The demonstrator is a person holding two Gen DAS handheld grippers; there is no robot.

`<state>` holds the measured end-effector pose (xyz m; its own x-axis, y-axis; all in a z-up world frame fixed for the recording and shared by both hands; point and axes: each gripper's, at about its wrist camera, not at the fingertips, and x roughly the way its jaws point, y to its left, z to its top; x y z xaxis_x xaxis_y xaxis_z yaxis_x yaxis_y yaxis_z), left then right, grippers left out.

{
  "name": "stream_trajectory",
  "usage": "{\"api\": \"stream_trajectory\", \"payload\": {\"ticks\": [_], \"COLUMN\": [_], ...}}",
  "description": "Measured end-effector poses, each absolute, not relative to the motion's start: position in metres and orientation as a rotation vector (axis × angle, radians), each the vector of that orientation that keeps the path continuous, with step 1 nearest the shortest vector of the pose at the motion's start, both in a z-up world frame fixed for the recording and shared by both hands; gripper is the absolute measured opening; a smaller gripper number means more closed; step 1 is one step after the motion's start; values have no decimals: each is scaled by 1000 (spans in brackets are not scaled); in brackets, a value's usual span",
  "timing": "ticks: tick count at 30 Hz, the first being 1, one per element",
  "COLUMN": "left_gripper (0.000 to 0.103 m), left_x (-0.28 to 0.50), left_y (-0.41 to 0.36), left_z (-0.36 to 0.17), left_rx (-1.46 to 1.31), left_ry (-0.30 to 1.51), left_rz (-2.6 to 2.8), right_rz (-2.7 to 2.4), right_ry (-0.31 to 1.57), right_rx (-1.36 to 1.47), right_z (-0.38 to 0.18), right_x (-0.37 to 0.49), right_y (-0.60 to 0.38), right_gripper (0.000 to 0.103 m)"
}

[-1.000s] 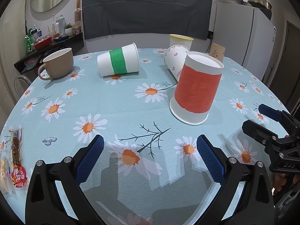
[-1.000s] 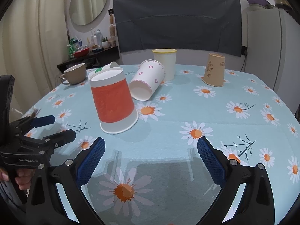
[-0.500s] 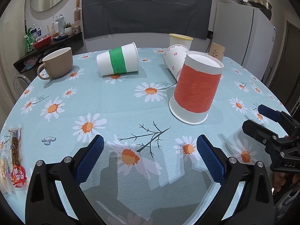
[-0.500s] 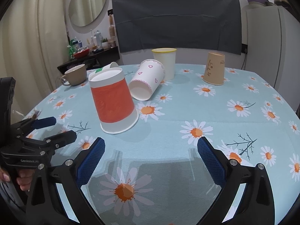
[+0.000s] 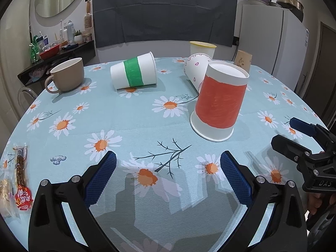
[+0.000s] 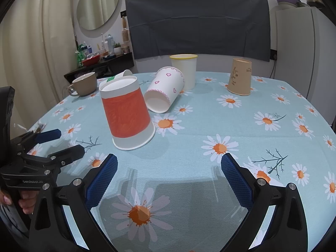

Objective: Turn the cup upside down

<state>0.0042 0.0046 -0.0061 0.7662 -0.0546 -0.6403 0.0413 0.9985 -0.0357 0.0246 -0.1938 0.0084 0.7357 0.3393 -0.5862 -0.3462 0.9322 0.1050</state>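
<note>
Already upside down, the red-banded cup [image 5: 219,103] stands mouth-down on the daisy tablecloth [image 5: 126,130], the landmark for everything else. Left gripper [image 5: 168,174] sits near it on the camera side, fingers spread wide, holding nothing. Right gripper [image 6: 169,174] likewise gapes empty, near the cup. Just behind it lies the heart-print cup [image 6: 166,89] on its side (mouth toward camera). Farther left lies the green-banded cup [image 5: 134,73], then the tan mug [image 5: 67,76], upright.
</note>
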Motion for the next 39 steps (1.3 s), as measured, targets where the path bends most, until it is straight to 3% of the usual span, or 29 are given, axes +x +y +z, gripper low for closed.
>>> {"api": "stream_trajectory", "payload": {"ticks": [39], "left_gripper": [97], "left_x": [4], "left_y": [5], "left_z": [-4], "left_rx": [-10], "left_ry": [689], "left_rz": [-54], "right_rz": [381], "right_ry": [649], "right_rx": [5], "right_z": [7], "right_x": [25], "right_y": [-195], "right_gripper": [95]}}
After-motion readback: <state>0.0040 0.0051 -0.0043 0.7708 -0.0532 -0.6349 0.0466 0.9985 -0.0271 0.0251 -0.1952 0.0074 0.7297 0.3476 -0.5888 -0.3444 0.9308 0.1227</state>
